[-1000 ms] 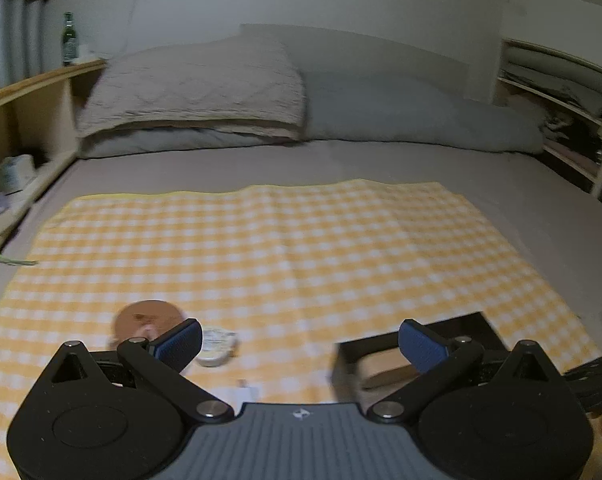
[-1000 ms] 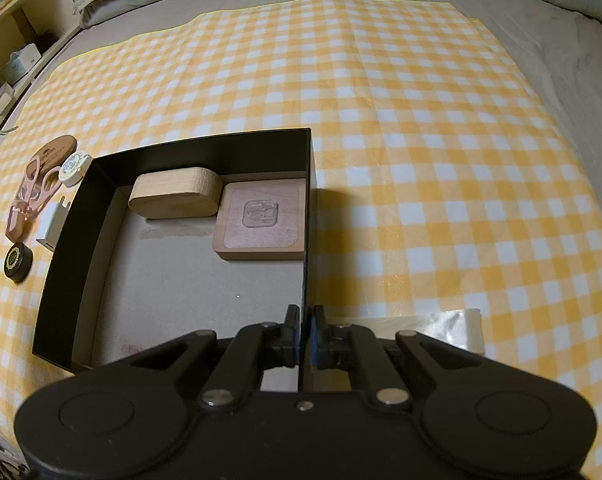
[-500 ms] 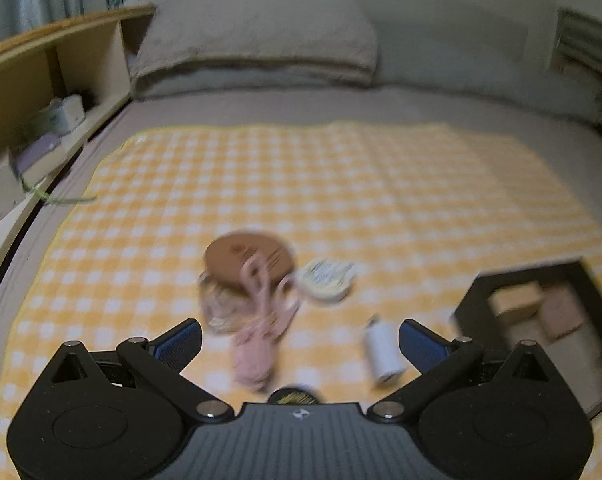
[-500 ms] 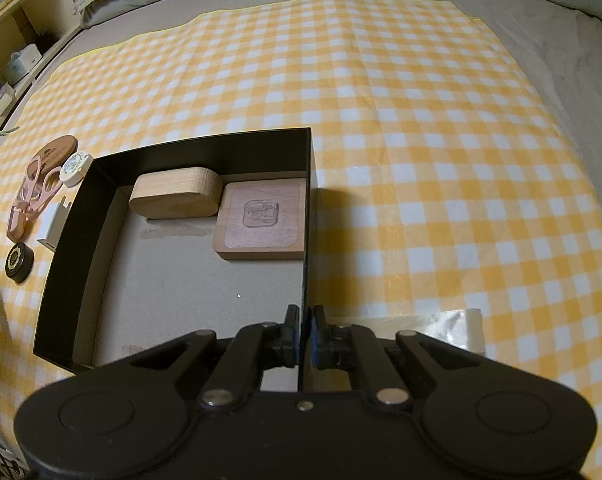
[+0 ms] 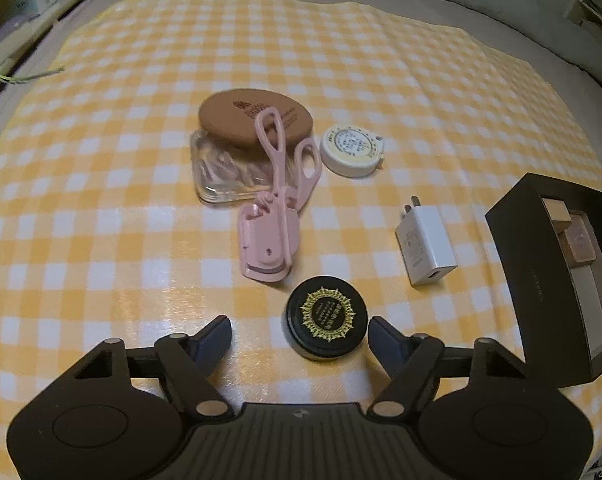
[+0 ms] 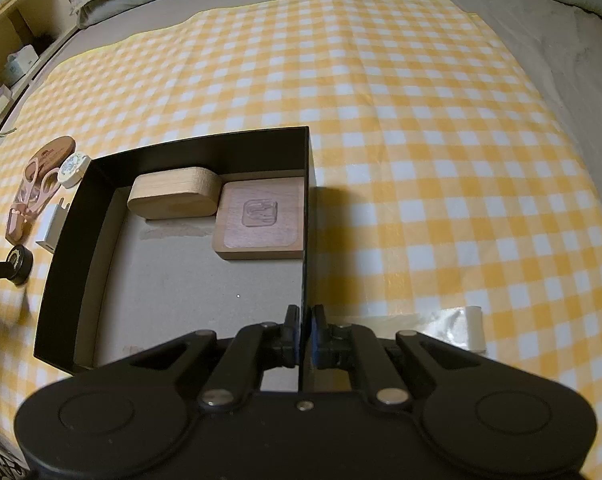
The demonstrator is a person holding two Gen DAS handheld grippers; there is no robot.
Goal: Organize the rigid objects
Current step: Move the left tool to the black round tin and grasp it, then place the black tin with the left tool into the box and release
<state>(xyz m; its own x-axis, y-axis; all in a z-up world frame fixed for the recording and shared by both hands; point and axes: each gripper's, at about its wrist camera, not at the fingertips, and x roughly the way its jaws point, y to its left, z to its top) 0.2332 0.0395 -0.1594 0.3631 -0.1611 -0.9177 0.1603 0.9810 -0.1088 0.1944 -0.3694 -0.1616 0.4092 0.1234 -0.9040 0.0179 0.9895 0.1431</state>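
Left gripper (image 5: pixel 299 330) poised low over the yellow checked cloth (image 5: pixel 381 80), jaws apart and just now closing in — black round tin (image 5: pixel 326 323) between the pads, right pad just beside it, left pad clear, nothing pressed. Beyond the tin: pink eyelash curler (image 5: pixel 269 220) leaning on a clear jar with a brown lid (image 5: pixel 237 148), white tape measure (image 5: pixel 352 150) and white charger (image 5: pixel 425 245) near by. Right gripper (image 6: pixel 301 338) clamped on the right wall of the black box (image 6: pixel 71 256) — two wooden blocks (image 6: pixel 173 196) inside, against the far wall.
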